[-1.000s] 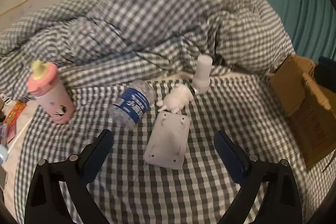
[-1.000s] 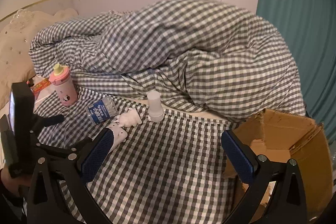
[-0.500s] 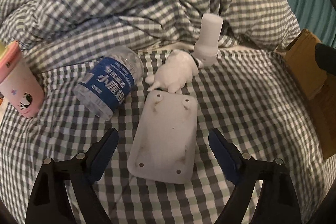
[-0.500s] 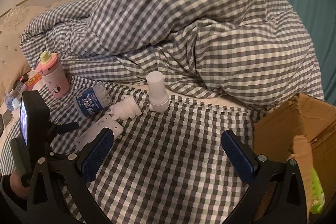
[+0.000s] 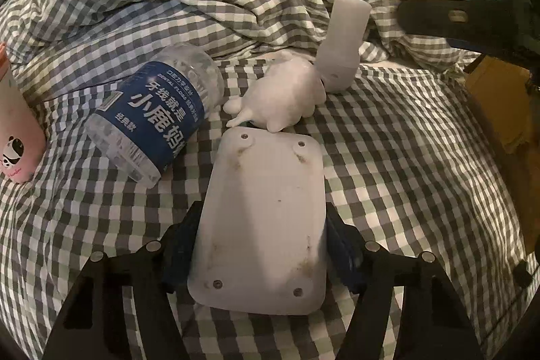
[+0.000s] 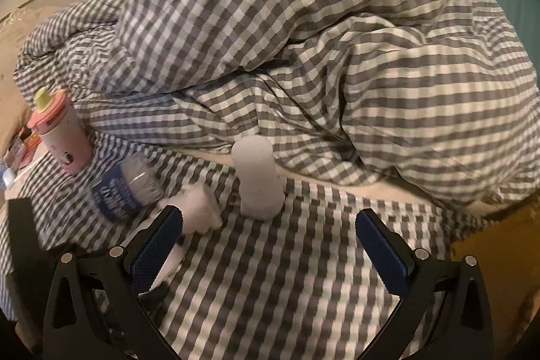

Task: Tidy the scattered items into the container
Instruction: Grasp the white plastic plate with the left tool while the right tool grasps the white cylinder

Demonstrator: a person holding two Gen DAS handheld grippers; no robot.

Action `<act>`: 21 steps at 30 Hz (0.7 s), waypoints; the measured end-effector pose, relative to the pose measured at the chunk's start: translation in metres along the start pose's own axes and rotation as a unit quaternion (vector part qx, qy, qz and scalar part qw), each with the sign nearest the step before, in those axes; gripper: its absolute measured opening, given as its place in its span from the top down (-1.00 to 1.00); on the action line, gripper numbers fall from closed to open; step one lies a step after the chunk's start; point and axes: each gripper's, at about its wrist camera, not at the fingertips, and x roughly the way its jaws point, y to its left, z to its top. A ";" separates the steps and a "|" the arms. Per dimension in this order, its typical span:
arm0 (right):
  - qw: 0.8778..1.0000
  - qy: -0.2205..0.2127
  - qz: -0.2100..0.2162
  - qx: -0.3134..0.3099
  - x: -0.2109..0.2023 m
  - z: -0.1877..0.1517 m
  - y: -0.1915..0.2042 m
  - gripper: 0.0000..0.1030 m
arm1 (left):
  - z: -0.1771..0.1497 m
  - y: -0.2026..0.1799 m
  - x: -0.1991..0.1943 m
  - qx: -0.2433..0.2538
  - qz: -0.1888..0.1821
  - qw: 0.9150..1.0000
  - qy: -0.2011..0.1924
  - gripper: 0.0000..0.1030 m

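Now the left gripper (image 5: 260, 245) straddles the flat white rectangular plate (image 5: 266, 218) lying on the checked bedsheet (image 5: 405, 157), jaws closing along its long edges, presumably for a sideways pinch. The right gripper (image 6: 270, 245) stands apart, empty, lined up with the upright white bottle (image 6: 258, 179). The cardboard box (image 5: 499, 110) waits at right.

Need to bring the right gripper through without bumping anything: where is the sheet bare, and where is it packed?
Bare checked sheet lies between the white cylinder and the cardboard box. Left of the cylinder is packed: white figurine, blue-labelled bottle, white tray and pink cup crowd together.
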 end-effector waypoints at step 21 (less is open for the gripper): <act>0.999 0.047 -0.003 -0.001 0.082 0.018 0.011 0.19 | -0.011 0.022 -0.021 -0.042 -0.003 0.999 -0.017 -0.30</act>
